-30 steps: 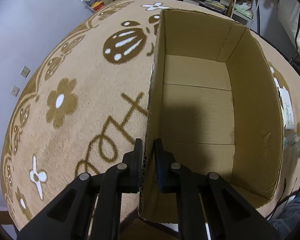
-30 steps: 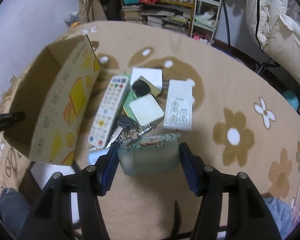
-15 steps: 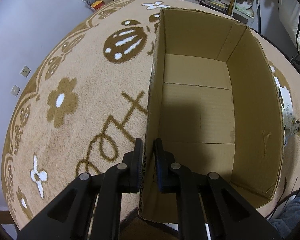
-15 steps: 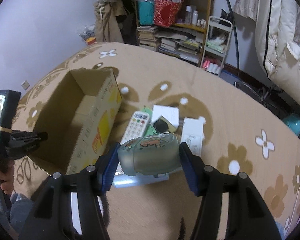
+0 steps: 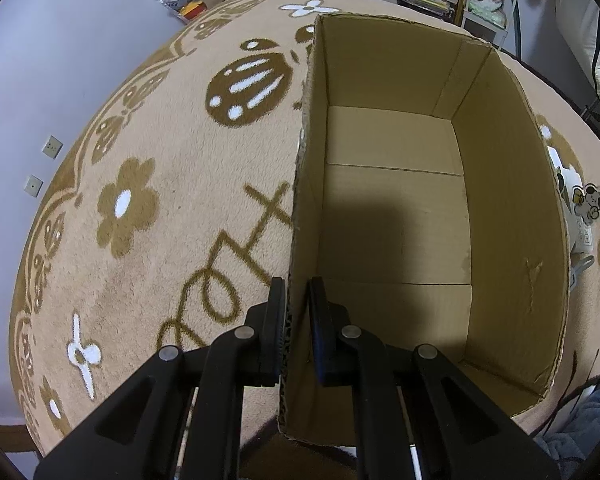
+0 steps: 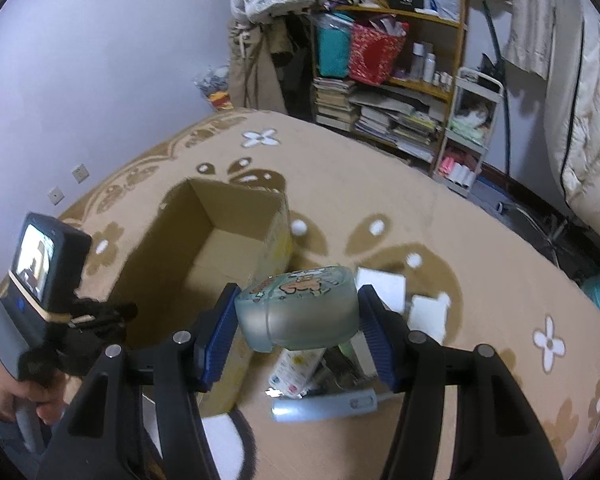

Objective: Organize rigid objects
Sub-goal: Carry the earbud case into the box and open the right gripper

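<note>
Left wrist view: my left gripper (image 5: pixel 296 320) is clamped tight on the near wall of the cardboard box (image 5: pixel 512 208). It has not moved, so the box stays steady.
Box: open on top, bare inside, sitting on the flower rug (image 5: pixel 140 200).
Right wrist view: my right gripper (image 6: pixel 298 334) is squeezing a frosted plastic bottle (image 6: pixel 300 312) between its blue pads.
Change: I have lifted the bottle up off the pile. It now hangs beside the box's right wall, so I think it goes in next.
Bottle: lying sideways, see-through, with a cartoon sticker.
Left behind: a white remote (image 6: pixel 296 368) and other small things are on the rug.
</note>
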Available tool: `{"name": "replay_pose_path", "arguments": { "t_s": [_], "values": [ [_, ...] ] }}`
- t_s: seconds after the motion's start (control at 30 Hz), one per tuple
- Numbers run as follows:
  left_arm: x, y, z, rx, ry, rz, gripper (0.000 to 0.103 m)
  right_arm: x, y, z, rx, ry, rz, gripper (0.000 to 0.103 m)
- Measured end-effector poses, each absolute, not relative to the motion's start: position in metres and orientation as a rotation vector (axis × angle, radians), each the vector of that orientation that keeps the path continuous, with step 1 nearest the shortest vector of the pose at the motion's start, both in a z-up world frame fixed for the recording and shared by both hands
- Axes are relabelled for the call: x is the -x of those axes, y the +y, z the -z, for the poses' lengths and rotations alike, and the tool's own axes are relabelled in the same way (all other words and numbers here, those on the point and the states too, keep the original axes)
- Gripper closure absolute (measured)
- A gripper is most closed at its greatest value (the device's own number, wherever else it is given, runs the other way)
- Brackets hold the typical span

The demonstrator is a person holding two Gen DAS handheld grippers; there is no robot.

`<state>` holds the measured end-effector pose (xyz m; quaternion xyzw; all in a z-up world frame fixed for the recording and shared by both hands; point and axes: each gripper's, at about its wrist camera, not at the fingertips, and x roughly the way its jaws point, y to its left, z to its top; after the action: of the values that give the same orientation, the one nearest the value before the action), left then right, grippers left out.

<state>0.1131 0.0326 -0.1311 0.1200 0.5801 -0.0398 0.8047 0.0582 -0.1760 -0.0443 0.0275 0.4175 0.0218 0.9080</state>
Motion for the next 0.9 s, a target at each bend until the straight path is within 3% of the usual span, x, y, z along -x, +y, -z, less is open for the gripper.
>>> {"name": "replay_pose_path", "arguments": {
  "t_s": [0.5,0.9],
  "values": [
    [-0.118,0.037,0.134,-0.237,1.247,0.084,0.091,-0.069,-0.133,0.029,-0.120,0.779,-0.208,0.040],
    [-0.119,0.042,0.136,-0.208,1.265,0.091,0.091,-0.079,-0.123,0.077,-0.140,0.878,-0.246,0.040]
  ]
}}
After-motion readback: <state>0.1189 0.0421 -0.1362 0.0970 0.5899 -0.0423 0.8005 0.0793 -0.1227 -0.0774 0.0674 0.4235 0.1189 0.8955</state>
